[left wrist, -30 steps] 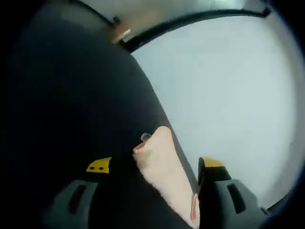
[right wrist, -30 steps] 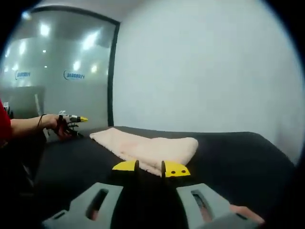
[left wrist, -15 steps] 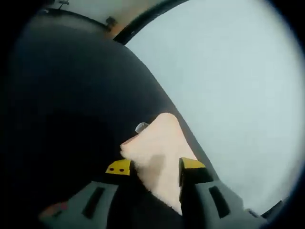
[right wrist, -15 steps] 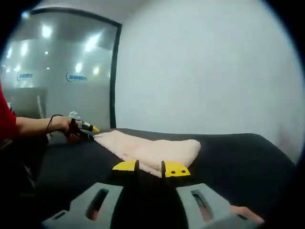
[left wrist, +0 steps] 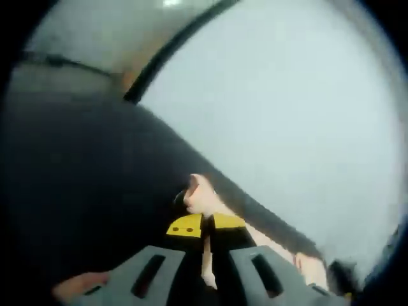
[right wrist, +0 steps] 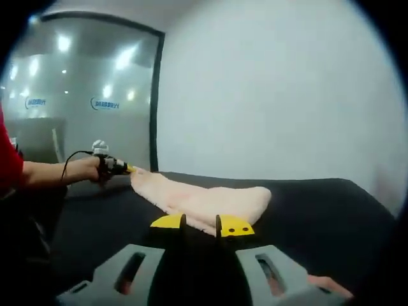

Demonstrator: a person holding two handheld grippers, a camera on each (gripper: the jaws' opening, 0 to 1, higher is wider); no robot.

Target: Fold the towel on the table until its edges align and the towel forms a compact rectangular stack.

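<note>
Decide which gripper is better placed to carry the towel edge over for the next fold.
Left gripper: shut on the towel at its far corner. The right gripper hangs near the towel's near edge, gripping nothing.

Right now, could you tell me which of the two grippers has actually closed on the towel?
The left gripper: its yellow-tipped jaws pinch the pink towel's far corner. The right gripper merely hovers near the towel's near edge, holding nothing.

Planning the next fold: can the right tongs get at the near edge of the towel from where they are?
Probably yes. The right tongs sit just short of the towel, with bare black table between and nothing in the way. They look shut, so they would need opening first. The left tongs hold the far corner.
</note>
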